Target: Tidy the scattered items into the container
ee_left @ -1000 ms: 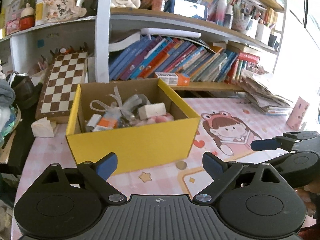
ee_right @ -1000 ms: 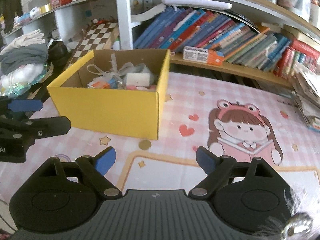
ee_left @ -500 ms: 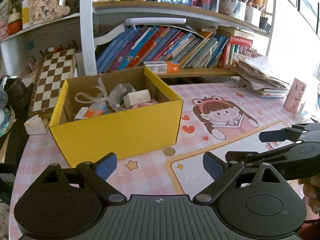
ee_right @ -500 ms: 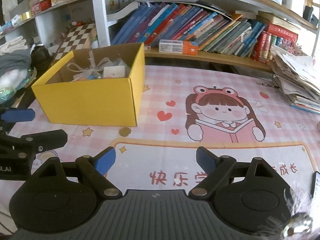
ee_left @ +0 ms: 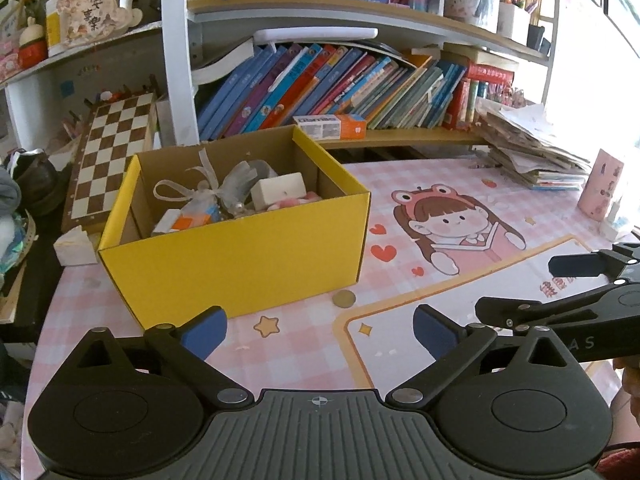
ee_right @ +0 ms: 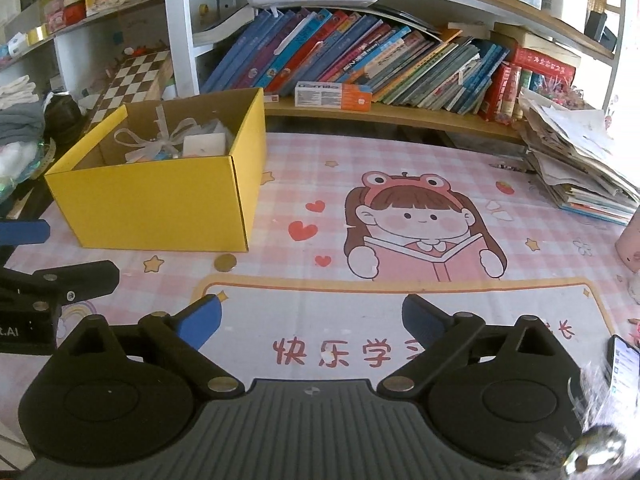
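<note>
Yellow cardboard, the container [ee_left: 240, 256], sits ahead and left of my left gripper [ee_left: 320, 330], already loaded with ribbon, a white block and small packets. Both the left and my right gripper [ee_right: 312, 318] are released, with nothing between their fingers; their jaws have just been opening. One coin [ee_left: 344, 299] lies loose on the table [ee_left: 304, 344] just beyond the left gripper (touching the box's base, or nearly). I judge it the last pickup: a flat, low pinch.

Bright daylight glares right; fisheye edges bend.
</note>
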Demonstrator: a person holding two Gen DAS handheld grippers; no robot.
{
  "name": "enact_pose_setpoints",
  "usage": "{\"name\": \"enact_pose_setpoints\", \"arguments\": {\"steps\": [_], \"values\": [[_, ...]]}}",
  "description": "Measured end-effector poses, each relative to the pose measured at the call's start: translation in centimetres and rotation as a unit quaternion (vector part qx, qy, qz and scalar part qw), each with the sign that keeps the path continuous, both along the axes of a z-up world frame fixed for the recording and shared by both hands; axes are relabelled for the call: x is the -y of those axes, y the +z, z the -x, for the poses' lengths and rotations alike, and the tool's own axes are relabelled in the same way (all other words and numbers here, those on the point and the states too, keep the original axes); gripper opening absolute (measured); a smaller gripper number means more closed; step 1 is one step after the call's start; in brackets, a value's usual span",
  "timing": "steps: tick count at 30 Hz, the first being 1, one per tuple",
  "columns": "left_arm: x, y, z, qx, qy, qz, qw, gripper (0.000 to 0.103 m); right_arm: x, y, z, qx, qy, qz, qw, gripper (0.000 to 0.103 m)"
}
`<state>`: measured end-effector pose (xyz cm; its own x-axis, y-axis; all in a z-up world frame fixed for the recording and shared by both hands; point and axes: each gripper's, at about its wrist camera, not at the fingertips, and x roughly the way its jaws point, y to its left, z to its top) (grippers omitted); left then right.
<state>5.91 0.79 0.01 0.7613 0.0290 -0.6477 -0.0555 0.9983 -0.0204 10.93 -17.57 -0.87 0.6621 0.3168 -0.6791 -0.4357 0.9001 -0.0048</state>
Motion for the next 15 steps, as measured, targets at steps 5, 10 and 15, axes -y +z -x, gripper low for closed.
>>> {"name": "enact_pose_setpoints", "arguments": {"steps": [5,10,15], "values": [[-0.04,-0.05,-0.1,-0.003,0.0,-0.001,1.0,0.101,-0.19,-0.05,-0.12,0.0,-0.002,0.003,1.0,0.101],[-0.23,-0.12,-0.13,-0.005,0.001,0.0,1.0,0.101,-0.45,-0.12,-0.22,0.0,-0.002,0.007,1.0,0.103],[-0.4,-0.16,-0.15,-0.004,0.001,0.003,1.0,0.102,-0.74,-0.14,-0.21,0.0,0.001,0.01,1.0,0.103]]}}
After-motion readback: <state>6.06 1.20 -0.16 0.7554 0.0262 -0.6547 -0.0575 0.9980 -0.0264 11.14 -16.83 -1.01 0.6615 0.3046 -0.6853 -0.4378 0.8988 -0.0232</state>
